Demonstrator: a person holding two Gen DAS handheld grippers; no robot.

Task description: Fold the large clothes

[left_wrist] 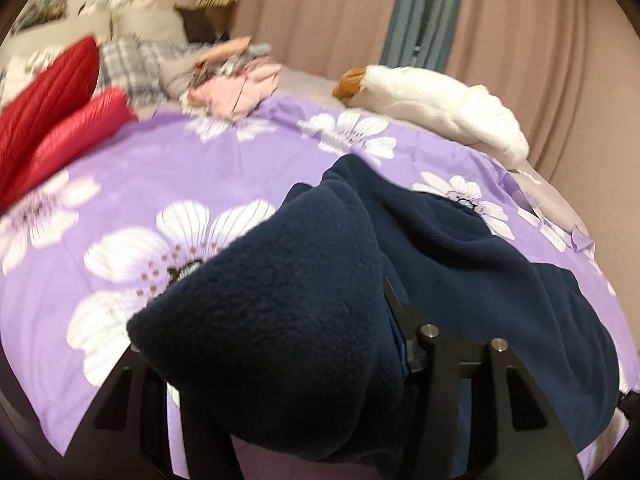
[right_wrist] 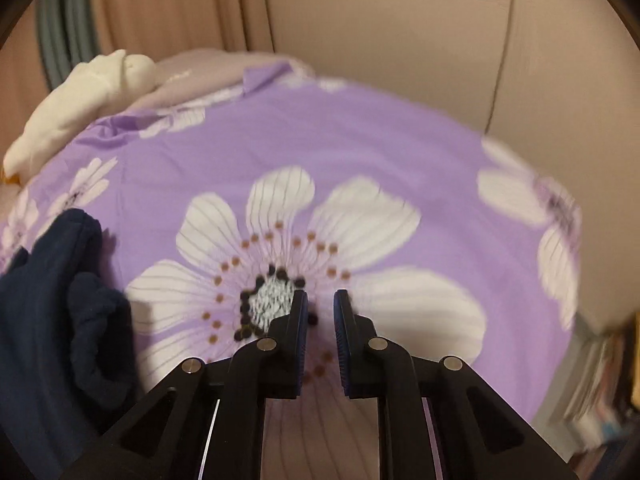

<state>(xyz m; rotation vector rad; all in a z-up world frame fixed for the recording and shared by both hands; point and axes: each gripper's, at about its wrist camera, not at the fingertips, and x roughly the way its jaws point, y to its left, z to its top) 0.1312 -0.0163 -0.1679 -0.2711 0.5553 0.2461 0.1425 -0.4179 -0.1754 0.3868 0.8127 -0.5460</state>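
Left wrist view is mostly filled, in its lower centre, by one navy fleece garment (left_wrist: 280, 320) draped over the left tool (left_wrist: 304, 344), hiding its fingertips; only the black finger bases show at the bottom edge, and the fleece appears clenched between them, lifted off the bed (left_wrist: 120, 168). Its purple quilt with white flowers spreads across the middle. At upper right lies one white plush toy (left_wrist: 436, 104); at upper left, two red cushions (left_wrist: 52, 120), blurred, and a muddled pile of clothes (left_wrist: 228, 84) I cannot count. Right wrist view shows the right tool (right_wrist: 321, 304) angled down over a flower print, jaws nearly together with a narrow gap, nothing between them. Navy fleece sits at lower left, partly cut off.
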